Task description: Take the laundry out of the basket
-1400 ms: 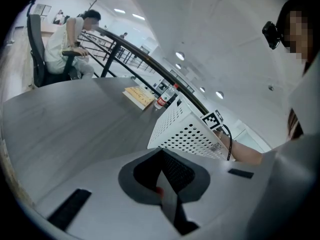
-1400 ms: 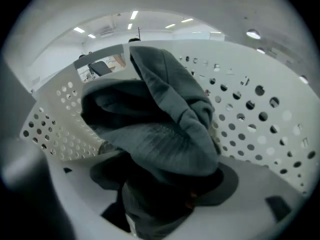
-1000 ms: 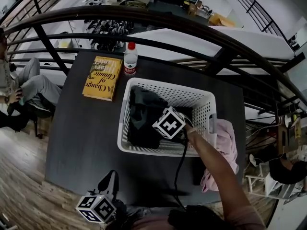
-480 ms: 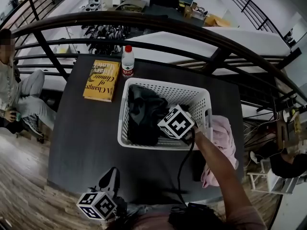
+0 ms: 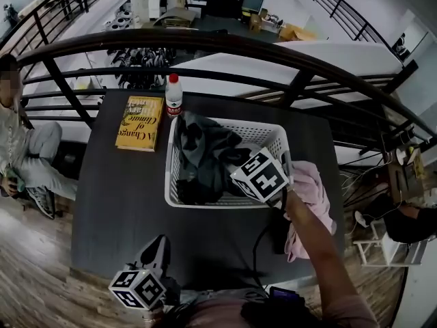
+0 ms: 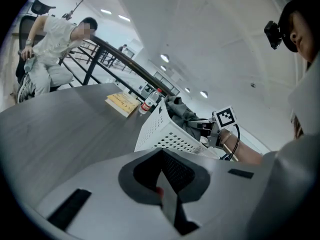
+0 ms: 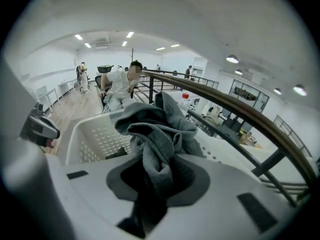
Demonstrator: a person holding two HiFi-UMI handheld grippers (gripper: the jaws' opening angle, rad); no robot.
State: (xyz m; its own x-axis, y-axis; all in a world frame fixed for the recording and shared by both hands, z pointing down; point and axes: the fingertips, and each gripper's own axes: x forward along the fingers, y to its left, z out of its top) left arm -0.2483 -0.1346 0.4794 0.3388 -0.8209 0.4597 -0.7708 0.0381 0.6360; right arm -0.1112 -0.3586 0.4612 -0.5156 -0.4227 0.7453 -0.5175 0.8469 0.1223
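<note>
Lifting-out step: grey garment (image 7: pixel 155 134) pinched in right gripper (image 7: pixel 150 194), jaws just closed on it, partly above the white laundry basket (image 5: pixel 205 201). Next: higher, clear of the rim. Left gripper (image 6: pixel 162 186) closed, empty.

White perforated basket (image 5: pixel 254 131), grey garment (image 5: pixel 205 149), pink cloth (image 5: pixel 311 191), yellow book (image 5: pixel 140 123).

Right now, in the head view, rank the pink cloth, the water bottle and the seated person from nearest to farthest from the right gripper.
1. Pink cloth, on the table just right of the right gripper, which grips the grey garment.
2. Water bottle, beyond the basket's far left corner.
3. Seated person, off the table, far left.
</note>
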